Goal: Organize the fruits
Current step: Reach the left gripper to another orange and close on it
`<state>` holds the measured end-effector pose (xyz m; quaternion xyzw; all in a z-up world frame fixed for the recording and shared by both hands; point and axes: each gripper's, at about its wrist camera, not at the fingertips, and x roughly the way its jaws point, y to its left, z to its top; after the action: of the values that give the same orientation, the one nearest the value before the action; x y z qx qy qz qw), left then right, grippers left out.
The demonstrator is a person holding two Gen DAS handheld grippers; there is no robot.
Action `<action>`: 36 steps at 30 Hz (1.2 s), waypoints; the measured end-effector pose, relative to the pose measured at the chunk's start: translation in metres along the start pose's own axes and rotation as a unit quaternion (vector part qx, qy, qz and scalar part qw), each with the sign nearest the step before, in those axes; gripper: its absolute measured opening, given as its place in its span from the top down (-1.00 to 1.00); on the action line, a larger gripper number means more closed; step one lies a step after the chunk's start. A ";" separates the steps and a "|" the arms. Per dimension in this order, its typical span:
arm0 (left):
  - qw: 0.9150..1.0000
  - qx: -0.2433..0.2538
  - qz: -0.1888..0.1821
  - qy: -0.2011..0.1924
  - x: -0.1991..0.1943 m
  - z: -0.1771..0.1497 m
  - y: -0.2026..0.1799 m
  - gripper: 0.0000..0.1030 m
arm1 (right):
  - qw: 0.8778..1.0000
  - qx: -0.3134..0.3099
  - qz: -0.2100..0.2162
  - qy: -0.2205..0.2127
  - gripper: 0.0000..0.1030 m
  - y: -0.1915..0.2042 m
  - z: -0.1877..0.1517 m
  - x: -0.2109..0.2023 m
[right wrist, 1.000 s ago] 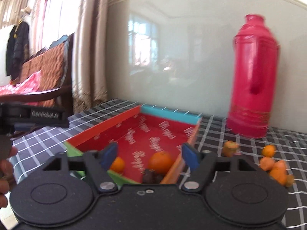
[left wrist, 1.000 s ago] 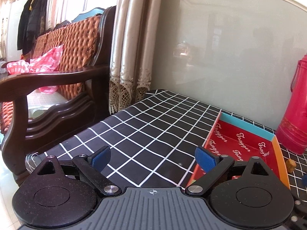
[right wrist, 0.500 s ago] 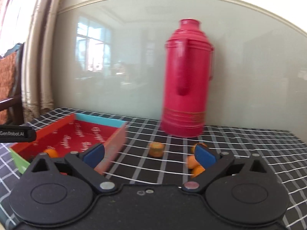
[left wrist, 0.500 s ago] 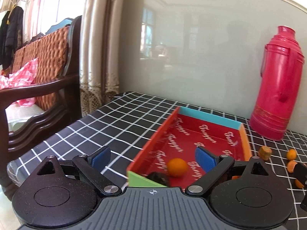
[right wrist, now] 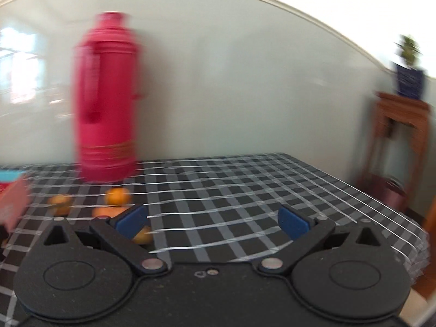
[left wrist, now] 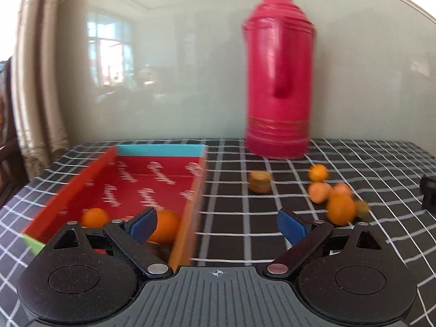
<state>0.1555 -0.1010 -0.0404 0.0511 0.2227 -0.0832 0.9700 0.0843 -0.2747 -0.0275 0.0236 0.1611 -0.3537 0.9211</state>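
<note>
A red box (left wrist: 152,182) with a blue far wall lies on the checked table at the left and holds two oranges (left wrist: 163,226). A cluster of small oranges (left wrist: 339,208) lies loose on the cloth to the right, with a brownish fruit (left wrist: 260,181) between them and the box. My left gripper (left wrist: 216,224) is open and empty, over the box's right wall. My right gripper (right wrist: 212,220) is open and empty; loose oranges (right wrist: 117,196) lie left of its left finger, and the box's corner (right wrist: 13,190) shows at the far left. Both views are blurred.
A tall red thermos (left wrist: 278,81) stands at the back by the wall, also in the right wrist view (right wrist: 106,103). The table's right edge (right wrist: 403,212) drops off near a wooden stand (right wrist: 400,125) with a plant. Curtains (left wrist: 35,81) hang left.
Both grippers have swung to the right. The sofa has left the left view; box, thermos and loose oranges came in. The right view moved past the box toward the table's right end.
</note>
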 end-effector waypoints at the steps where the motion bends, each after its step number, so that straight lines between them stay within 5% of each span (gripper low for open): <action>1: 1.000 0.009 -0.006 0.003 0.003 -0.001 -0.010 -0.88 | 1.000 0.007 -0.019 0.000 -0.89 -0.007 0.000 0.001; 4: 0.999 0.036 0.023 -0.002 0.010 -0.002 -0.031 -0.98 | 0.998 0.015 -0.064 -0.007 -0.89 -0.025 -0.002 0.003; 9: 0.998 0.055 0.021 -0.025 0.008 0.004 -0.047 -0.97 | 0.995 0.036 -0.090 -0.004 -0.89 -0.051 -0.003 0.008; 14: 0.995 0.091 -0.026 -0.040 0.006 0.007 -0.074 -0.93 | 0.996 0.044 -0.078 0.009 -0.89 -0.067 -0.004 0.013; 16: 0.993 0.100 -0.048 -0.029 0.013 0.006 -0.086 -0.55 | 0.996 0.043 -0.072 0.012 -0.89 -0.066 -0.001 0.015; 18: 0.993 0.099 -0.064 -0.010 0.024 0.008 -0.095 -0.40 | 0.997 0.042 -0.068 0.009 -0.89 -0.067 -0.001 0.014; 24: 0.992 0.090 -0.084 0.011 0.045 0.008 -0.114 -0.37 | 0.997 0.040 -0.059 0.005 -0.89 -0.069 0.001 0.010; 36: 0.988 0.080 -0.119 0.052 0.064 0.010 -0.117 0.25 | 0.997 0.048 -0.052 0.014 -0.89 -0.067 0.000 0.013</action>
<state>0.1949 -0.2265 -0.0665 0.1056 0.2696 -0.2124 0.9333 0.0491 -0.3334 -0.0265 0.0646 0.1572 -0.4078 0.8971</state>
